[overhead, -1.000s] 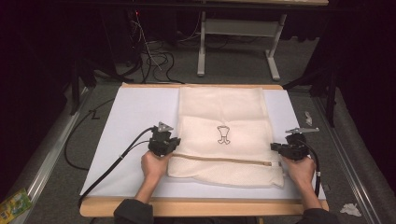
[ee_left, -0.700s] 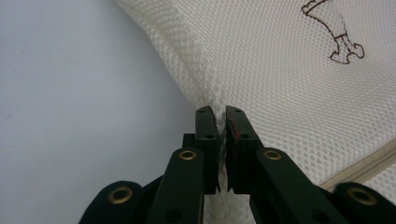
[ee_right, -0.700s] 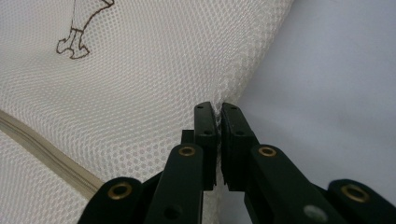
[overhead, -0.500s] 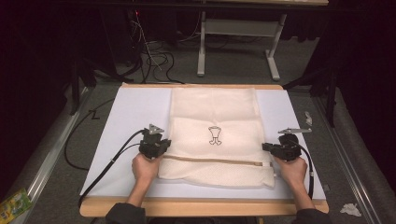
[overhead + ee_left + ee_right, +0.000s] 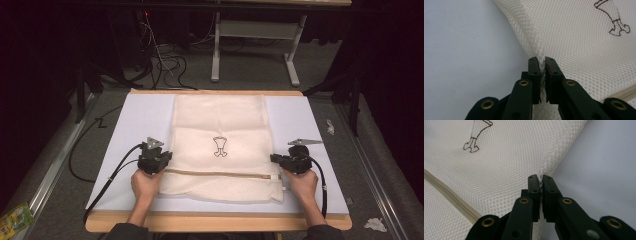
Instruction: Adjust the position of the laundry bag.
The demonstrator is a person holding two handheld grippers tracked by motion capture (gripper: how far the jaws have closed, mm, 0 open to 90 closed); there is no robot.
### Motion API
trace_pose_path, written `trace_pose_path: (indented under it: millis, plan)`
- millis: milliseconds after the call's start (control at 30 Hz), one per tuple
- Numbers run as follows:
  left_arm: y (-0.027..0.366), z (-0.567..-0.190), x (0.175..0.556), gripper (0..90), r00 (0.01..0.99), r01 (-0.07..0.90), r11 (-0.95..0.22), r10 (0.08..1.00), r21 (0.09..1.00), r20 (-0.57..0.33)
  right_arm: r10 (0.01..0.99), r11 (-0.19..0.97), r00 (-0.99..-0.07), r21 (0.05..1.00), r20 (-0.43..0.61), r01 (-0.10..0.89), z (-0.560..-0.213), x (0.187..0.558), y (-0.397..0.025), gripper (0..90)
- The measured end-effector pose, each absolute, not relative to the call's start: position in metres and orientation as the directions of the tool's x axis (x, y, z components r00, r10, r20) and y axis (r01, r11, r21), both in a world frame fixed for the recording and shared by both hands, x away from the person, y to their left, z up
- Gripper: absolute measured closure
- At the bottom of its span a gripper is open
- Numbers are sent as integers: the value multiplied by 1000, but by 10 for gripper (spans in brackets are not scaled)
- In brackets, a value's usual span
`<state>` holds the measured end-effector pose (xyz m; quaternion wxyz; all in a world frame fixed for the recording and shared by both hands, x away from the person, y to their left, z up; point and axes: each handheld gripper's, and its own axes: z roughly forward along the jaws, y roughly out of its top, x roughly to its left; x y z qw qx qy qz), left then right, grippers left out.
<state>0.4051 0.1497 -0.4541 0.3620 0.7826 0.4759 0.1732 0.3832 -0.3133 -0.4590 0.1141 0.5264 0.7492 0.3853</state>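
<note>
A cream mesh laundry bag (image 5: 220,137) with a small brown printed figure (image 5: 220,146) and a beige zipper (image 5: 220,174) lies flat on the white mat (image 5: 135,120). My left gripper (image 5: 162,159) is shut on the bag's left edge (image 5: 537,58), mesh pinched between its jaws. My right gripper (image 5: 276,159) is shut on the bag's right edge (image 5: 544,171) the same way. The zipper band (image 5: 451,200) runs just below both grips. A hand holds each gripper from the near side.
The mat lies on a wooden table (image 5: 215,222). A small metal clip (image 5: 305,142) rests on the mat beyond the right gripper. Cables (image 5: 107,180) trail off the left side. Crumpled scraps (image 5: 374,224) lie on the floor at right.
Both grippers have pulled the bag toward the near edge and a little to the left; the bag's printed figure sits lower on the mat than before.
</note>
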Motion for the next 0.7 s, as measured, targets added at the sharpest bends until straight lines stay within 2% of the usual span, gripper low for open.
trace_pose_path:
  millis: [267,433,467,500,533,567,700]
  plan:
    - [155,-464,403,828,479,629,-291,876,721,-64,875,138,-414,692,250,709,-467,384,-307,869]
    - [153,-474,402,768,483,610,-311,875,729,-32,884,139,-405,694,235,706,-468,382,-305,798]
    - [152,-475,400,697,479,602,-312,877,735,-20,886,137,-402,697,232,704,-467,381,-305,731]
    - [152,-475,400,653,479,602,-312,877,735,-20,886,137,-402,697,232,704,-467,381,-305,731]
    - [152,-475,398,602,478,601,-314,878,735,-16,888,138,-400,699,226,702,-467,382,-305,667]
    - [152,-475,397,602,478,599,-315,878,737,-13,888,138,-400,699,226,702,-467,382,-305,667]
    - [153,-473,389,505,470,559,-307,883,770,11,902,152,-394,725,177,671,-465,380,-303,554]
